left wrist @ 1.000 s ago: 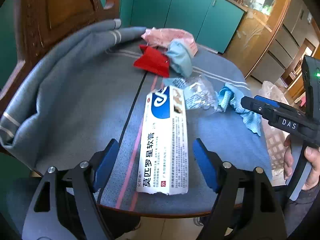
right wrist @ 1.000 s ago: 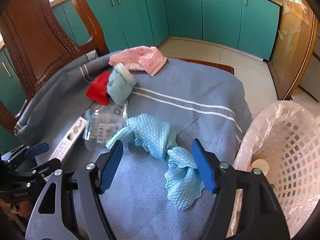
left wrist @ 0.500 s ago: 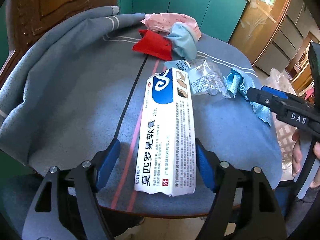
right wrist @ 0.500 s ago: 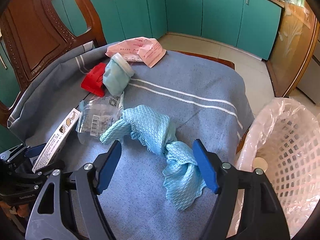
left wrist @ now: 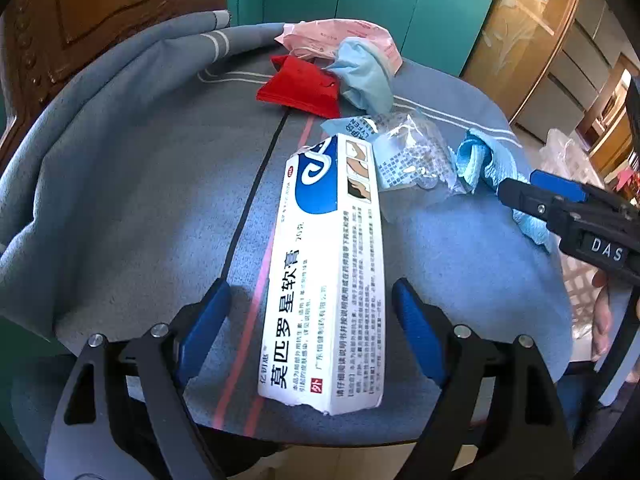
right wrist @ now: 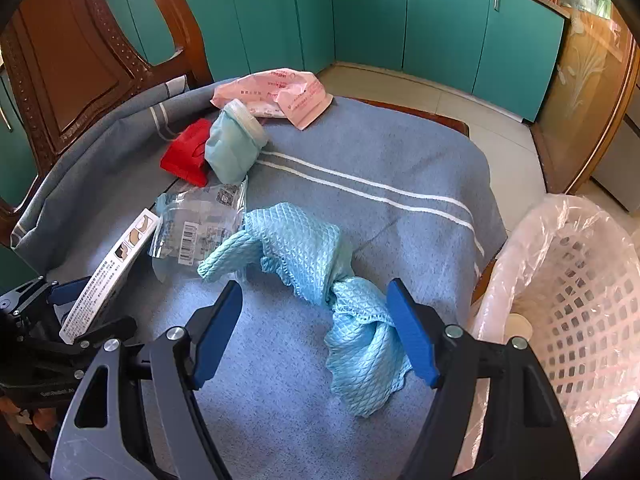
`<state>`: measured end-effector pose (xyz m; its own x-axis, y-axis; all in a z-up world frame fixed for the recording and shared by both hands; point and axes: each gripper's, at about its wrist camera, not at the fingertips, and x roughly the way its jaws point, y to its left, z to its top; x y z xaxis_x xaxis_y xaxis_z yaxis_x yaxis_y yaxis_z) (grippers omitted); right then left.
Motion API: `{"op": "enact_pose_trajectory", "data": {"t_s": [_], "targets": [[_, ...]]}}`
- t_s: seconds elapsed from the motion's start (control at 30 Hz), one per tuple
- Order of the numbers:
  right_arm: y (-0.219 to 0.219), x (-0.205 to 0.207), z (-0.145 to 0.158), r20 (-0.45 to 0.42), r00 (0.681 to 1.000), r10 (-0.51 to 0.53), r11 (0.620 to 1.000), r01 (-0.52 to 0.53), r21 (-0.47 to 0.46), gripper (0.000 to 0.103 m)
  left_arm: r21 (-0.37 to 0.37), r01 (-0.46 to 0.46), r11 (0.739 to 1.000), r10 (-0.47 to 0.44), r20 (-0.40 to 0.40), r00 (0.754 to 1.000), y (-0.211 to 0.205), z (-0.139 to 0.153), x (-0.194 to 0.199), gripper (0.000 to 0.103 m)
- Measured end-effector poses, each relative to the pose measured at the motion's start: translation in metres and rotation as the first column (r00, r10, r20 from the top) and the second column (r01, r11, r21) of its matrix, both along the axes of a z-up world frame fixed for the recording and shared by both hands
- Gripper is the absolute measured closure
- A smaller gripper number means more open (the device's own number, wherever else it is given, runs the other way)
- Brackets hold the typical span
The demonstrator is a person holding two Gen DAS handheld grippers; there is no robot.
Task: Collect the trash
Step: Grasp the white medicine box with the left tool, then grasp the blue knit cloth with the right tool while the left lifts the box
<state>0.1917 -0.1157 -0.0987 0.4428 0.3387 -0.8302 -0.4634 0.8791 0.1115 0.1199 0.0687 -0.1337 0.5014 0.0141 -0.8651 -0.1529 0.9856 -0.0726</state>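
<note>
A long white and blue ointment box (left wrist: 332, 272) lies on the blue-grey cloth near the table's front edge. My left gripper (left wrist: 312, 320) straddles its near half; the jaws are opening and the blue pads stand clear of both sides. Beyond the box lie a crumpled clear wrapper (left wrist: 412, 164), a red packet (left wrist: 300, 88), a pale teal pouch (left wrist: 364, 76) and a pink bag (left wrist: 340, 36). My right gripper (right wrist: 314, 308) hovers open over a light blue knitted cloth (right wrist: 320, 256), touching nothing. The box (right wrist: 112, 272) shows at the left of the right wrist view.
A white lattice basket (right wrist: 580, 280) lined with a clear bag stands right of the table, below its edge. A carved wooden chair back (right wrist: 72, 60) rises behind the table at the left. Teal cabinets (right wrist: 440, 20) line the far wall. A hand (left wrist: 600, 312) holds the right gripper's handle.
The left gripper has come forward along the box, so more of the box lies between its fingers, and the fingers stand a little wider. The right gripper has hardly moved.
</note>
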Motion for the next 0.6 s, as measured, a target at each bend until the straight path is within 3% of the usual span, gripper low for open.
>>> {"op": "enact_pose_trajectory", "data": {"t_s": [0.13, 0.27, 0.47, 0.6], "targets": [[0.001, -0.001, 0.0, 0.002, 1.0, 0.005, 1.0, -0.005, -0.008, 0.03, 0.074, 0.005, 0.997, -0.006, 0.012, 1.0, -0.006, -0.002, 0.0, 0.032], [0.003, -0.001, -0.001, 0.001, 1.0, 0.007, 1.0, -0.007, -0.015, 0.03, 0.082, 0.025, 0.996, -0.028, 0.037, 0.999, -0.008, 0.0, -0.001, 0.056], [0.006, -0.002, -0.003, 0.006, 1.0, 0.01, 0.999, -0.01, -0.037, 0.029, 0.111, 0.044, 0.993, -0.05, 0.052, 0.997, -0.012, 0.0, -0.002, 0.076], [0.007, -0.002, -0.004, 0.007, 1.0, 0.015, 0.999, -0.015, -0.044, 0.025, 0.128, 0.031, 0.991, -0.038, 0.055, 0.998, -0.011, 0.0, -0.005, 0.077]]}}
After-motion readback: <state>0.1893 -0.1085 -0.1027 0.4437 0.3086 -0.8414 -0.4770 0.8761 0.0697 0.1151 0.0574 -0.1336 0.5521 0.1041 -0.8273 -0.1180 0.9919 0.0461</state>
